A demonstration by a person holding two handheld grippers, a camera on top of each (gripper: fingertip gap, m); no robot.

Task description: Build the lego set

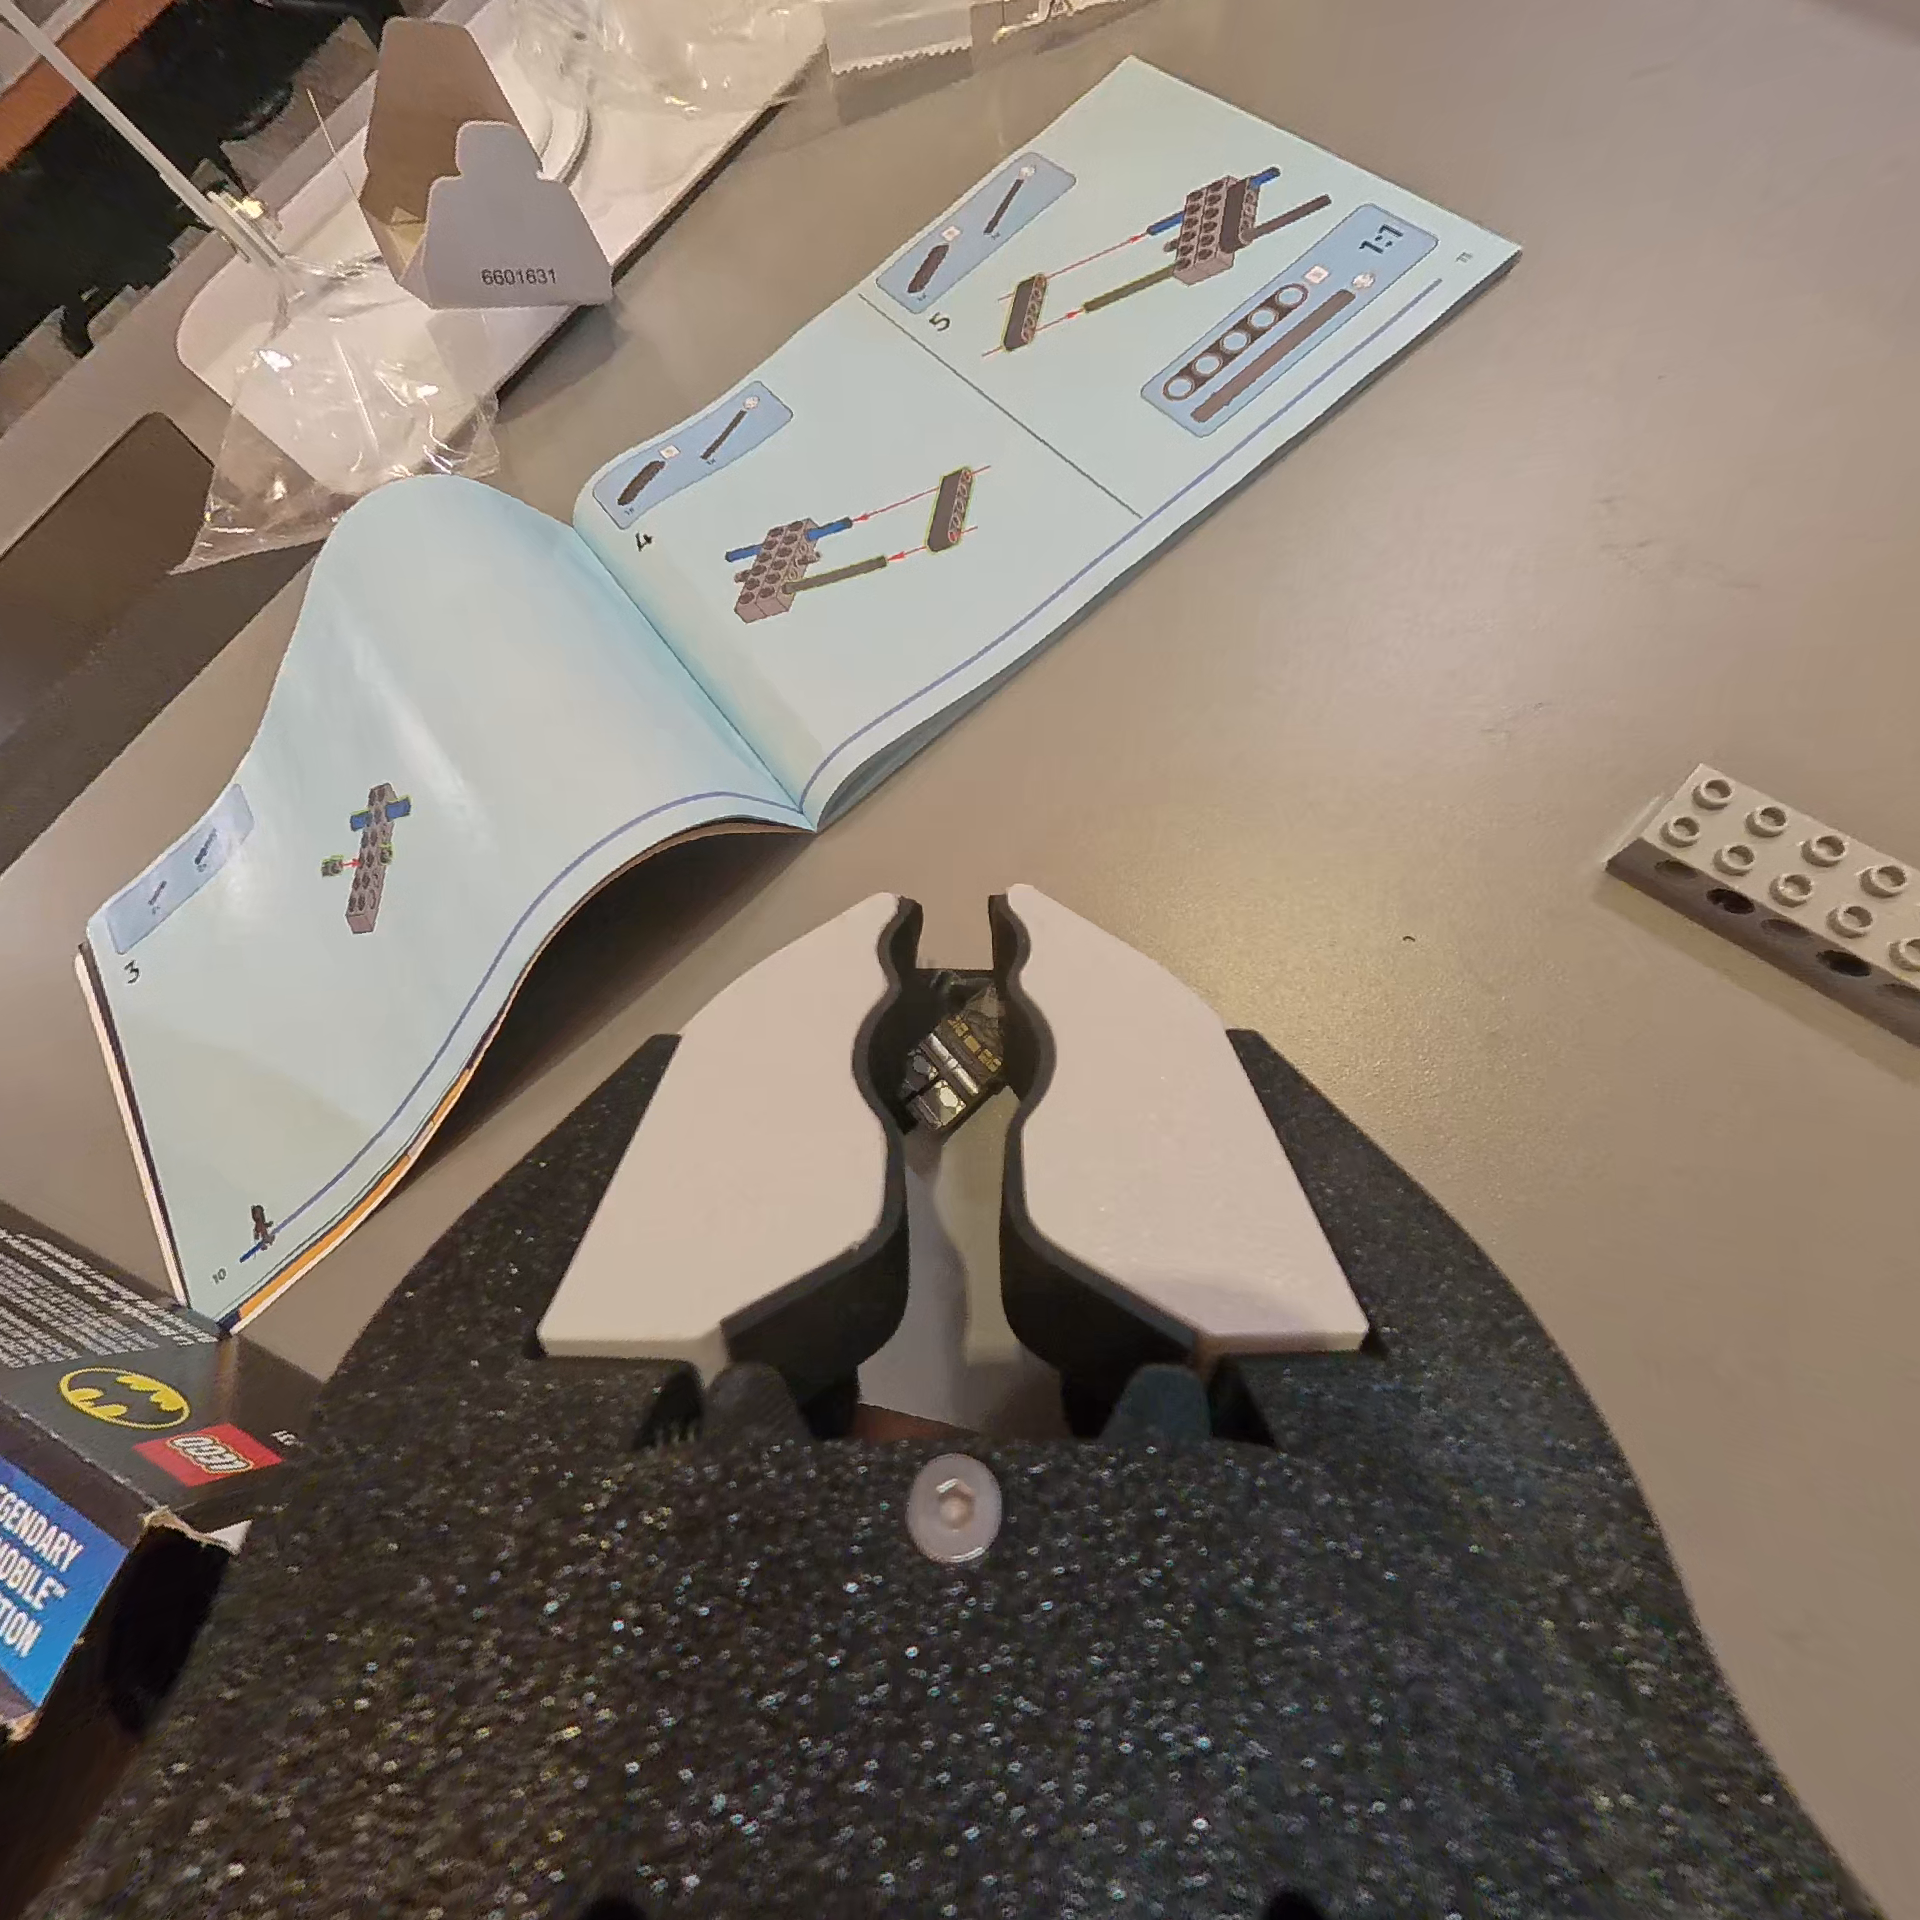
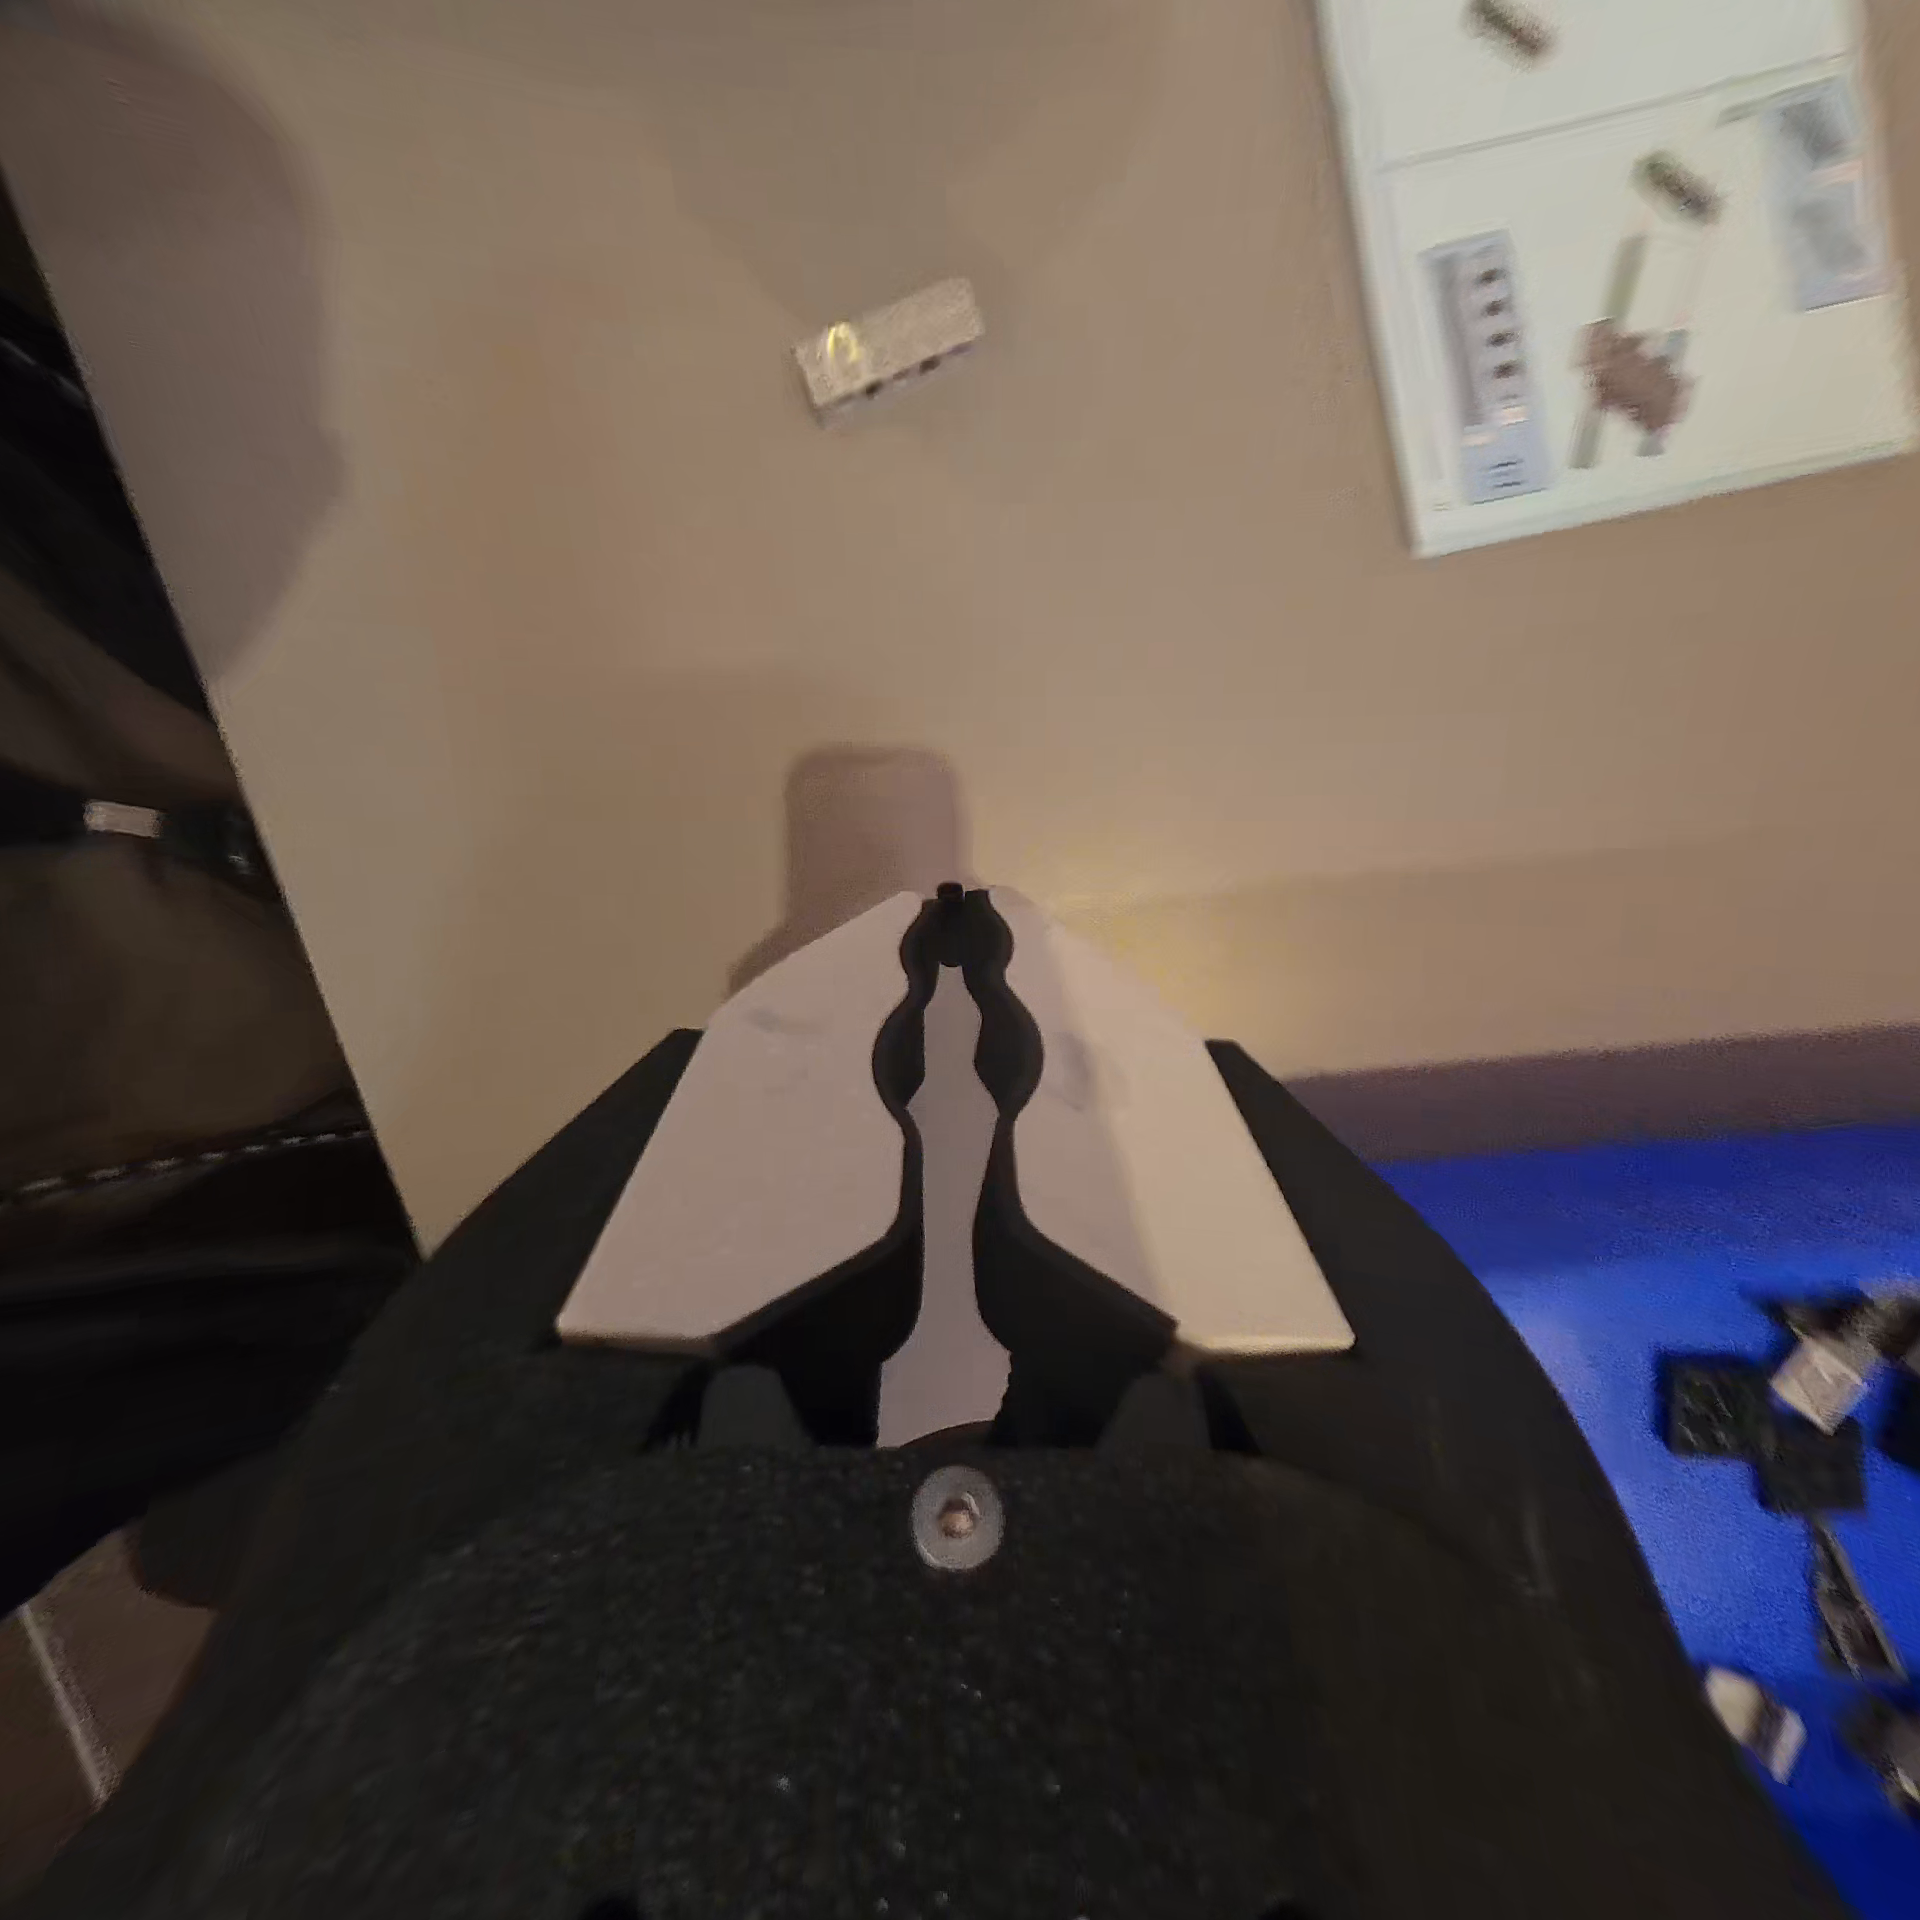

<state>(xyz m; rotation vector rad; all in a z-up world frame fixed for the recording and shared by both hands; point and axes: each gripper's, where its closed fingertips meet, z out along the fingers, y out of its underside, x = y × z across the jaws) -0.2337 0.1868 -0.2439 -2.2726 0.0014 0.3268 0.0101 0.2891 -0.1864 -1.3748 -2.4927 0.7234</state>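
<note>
My left gripper (image 1: 956, 916) hovers over the grey table (image 1: 1351, 675), just in front of an open instruction booklet (image 1: 727, 540). It is shut on a small black piece with printed grey and yellow marks (image 1: 961, 1055), which sits in the round hollow between the fingers, while the tips stay apart. My right gripper (image 2: 954, 920) is above the table, and its tips are shut on a tiny black peg (image 2: 948, 894) that sticks out at the very end. A light grey brick with side holes (image 2: 894, 348) lies ahead of it.
A grey studded plate (image 1: 1797, 894) lies to the right. A dark toy box (image 1: 94, 1455) is at the lower left. Clear plastic bags (image 1: 312, 416) and a folded card piece (image 1: 488, 208) lie beyond the booklet. A blue tray (image 2: 1558, 1299) holds several loose pieces (image 2: 1787, 1423). The table edge (image 2: 291, 831) runs along the left. About 30 centimetres separates my left fingertips from my right. Measured from the fingertips, the grey studded plate (image 1: 1797, 894) is 12 centimetres or so from the left gripper and 15 centimetres from the right. The right camera catches it too, in the right wrist view (image 2: 891, 317).
</note>
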